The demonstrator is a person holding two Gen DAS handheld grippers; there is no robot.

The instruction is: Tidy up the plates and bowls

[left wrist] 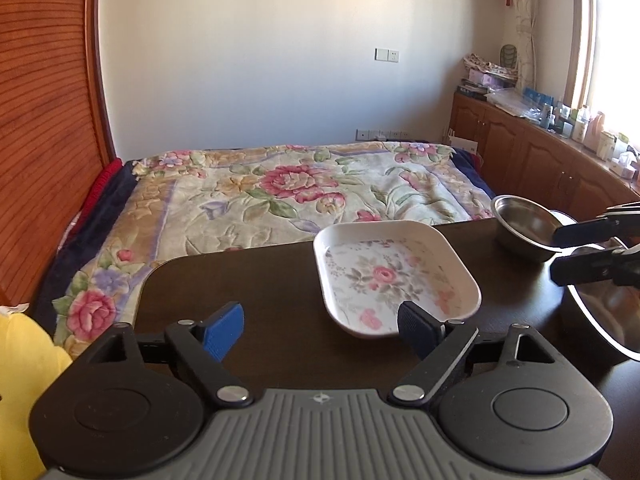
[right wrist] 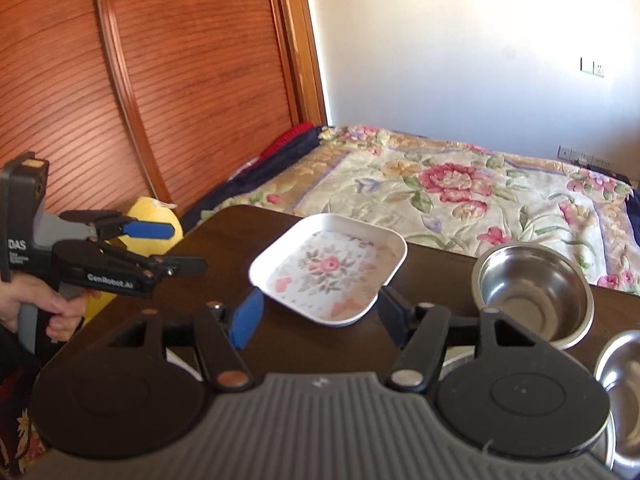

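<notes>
A white square plate with a pink flower print [left wrist: 392, 276] [right wrist: 330, 268] lies on the dark table [left wrist: 248, 292] [right wrist: 224, 240]. A steel bowl [left wrist: 524, 226] [right wrist: 534, 290] stands to its right. A second steel dish [left wrist: 608, 316] [right wrist: 624, 380] sits at the right edge. My left gripper [left wrist: 320, 330] [right wrist: 172, 248] is open and empty, just short of the plate's near edge. My right gripper [right wrist: 316, 314] [left wrist: 554, 254] is open and empty, its fingers either side of the plate's near corner.
A bed with a floral blanket [left wrist: 296, 192] [right wrist: 460, 184] lies beyond the table. A wooden wardrobe [left wrist: 44, 112] [right wrist: 140, 80] stands left. A yellow soft thing [left wrist: 24, 368] [right wrist: 154, 216] sits at the table's left. Cabinets with clutter [left wrist: 540, 148] line the right wall.
</notes>
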